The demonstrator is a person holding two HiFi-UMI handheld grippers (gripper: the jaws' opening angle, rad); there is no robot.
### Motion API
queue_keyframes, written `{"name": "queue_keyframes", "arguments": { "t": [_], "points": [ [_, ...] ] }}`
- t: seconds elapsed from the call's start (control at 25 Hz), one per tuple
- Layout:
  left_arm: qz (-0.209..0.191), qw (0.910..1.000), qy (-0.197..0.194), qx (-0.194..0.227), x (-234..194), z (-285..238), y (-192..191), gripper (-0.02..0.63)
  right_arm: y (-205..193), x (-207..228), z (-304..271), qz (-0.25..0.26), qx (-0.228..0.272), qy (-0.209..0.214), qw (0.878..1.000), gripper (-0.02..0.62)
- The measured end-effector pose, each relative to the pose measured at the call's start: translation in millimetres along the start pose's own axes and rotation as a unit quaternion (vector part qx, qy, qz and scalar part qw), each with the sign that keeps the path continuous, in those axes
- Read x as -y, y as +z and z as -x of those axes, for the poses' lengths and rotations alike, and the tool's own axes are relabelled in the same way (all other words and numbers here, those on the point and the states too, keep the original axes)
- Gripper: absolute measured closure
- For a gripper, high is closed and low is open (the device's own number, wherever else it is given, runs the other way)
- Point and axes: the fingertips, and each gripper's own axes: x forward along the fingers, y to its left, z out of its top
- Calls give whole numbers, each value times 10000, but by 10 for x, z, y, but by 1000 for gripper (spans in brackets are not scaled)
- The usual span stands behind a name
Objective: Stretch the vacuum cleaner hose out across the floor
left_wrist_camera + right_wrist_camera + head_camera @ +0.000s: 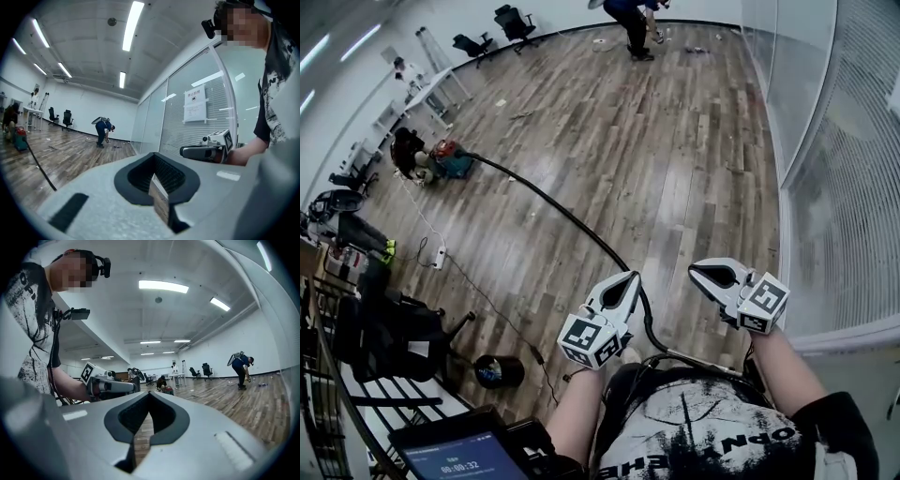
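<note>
The long black vacuum hose (553,204) lies across the brown wood-plank floor (675,141), from the red-and-teal vacuum cleaner (450,161) to the person's feet. The white left gripper (617,292) and white right gripper (717,275) hover clenched on nothing. To straighten the hose further, 1 gripper should open, drop low and clamp the near end squarely.

The hose (565,214) is coloured black, the vacuum cleaner (450,159) red and teal. The floor (675,141) is planked in brown. Black-and-white squares are borne by the pale left gripper (625,284) and right gripper (705,274).
</note>
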Motion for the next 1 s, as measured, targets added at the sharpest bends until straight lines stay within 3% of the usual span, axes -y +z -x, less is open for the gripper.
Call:
{"name": "queue_keyframes", "arguments": {
  "t": [0.52, 1.0],
  "points": [
    [-162, 9998, 121, -44, 124, -26, 65, 606, 82, 93, 107, 118, -19, -295, 9995, 589],
    [-199, 9997, 111, -36, 158, -85, 83, 606, 38, 115, 129, 237, -44, -219, 9995, 589]
  ]
}}
